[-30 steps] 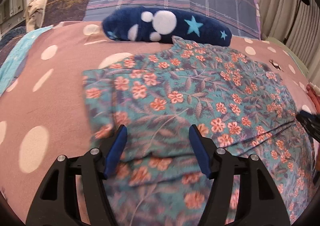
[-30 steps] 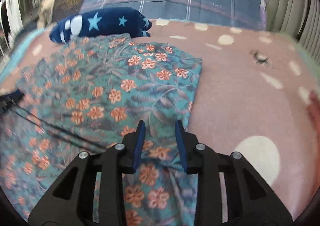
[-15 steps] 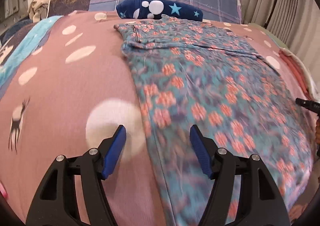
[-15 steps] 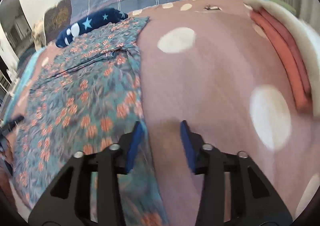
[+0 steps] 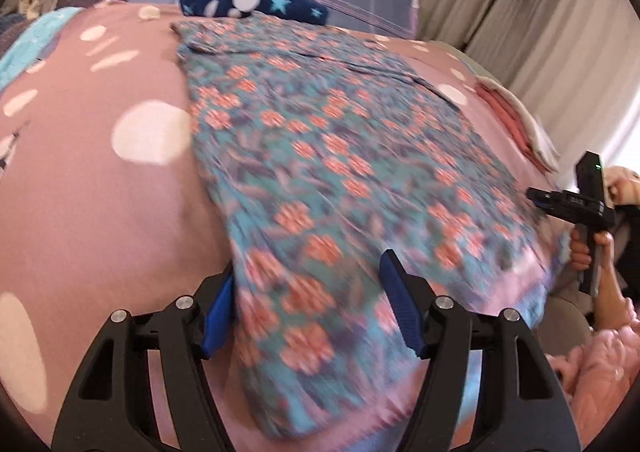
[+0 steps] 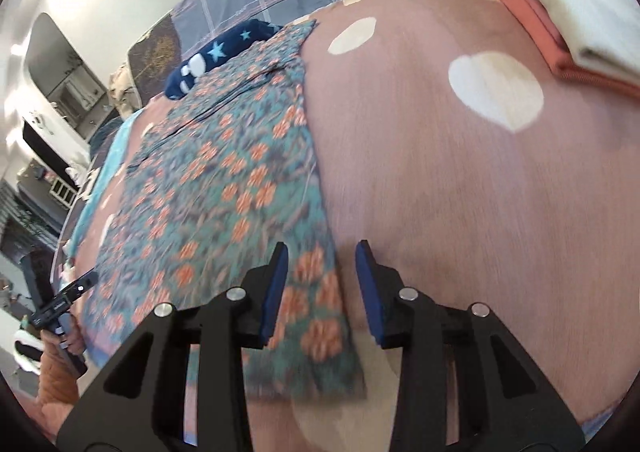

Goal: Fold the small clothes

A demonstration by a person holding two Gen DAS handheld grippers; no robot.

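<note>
Floral garment [image 5: 344,155] motion-blurred; near hem cut off behind left gripper [image 5: 312,304].

Left tool [image 5: 310,304] pointed steeply downward, jaws spread wide, nothing pinched. Right tool [image 6: 320,284] pointed downward too, jaws parted narrower, pads gripping nothing. Right hand [image 5: 596,252] wrapped round its tool's handle, pink sleeve below. Left hand [image 6: 66,336] gripped its handle likewise.

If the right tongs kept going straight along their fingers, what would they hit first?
Most likely the near right edge of the floral garment, which lies between the open right tongs, with the spotted pink bedcover beneath; depth is unclear.
</note>
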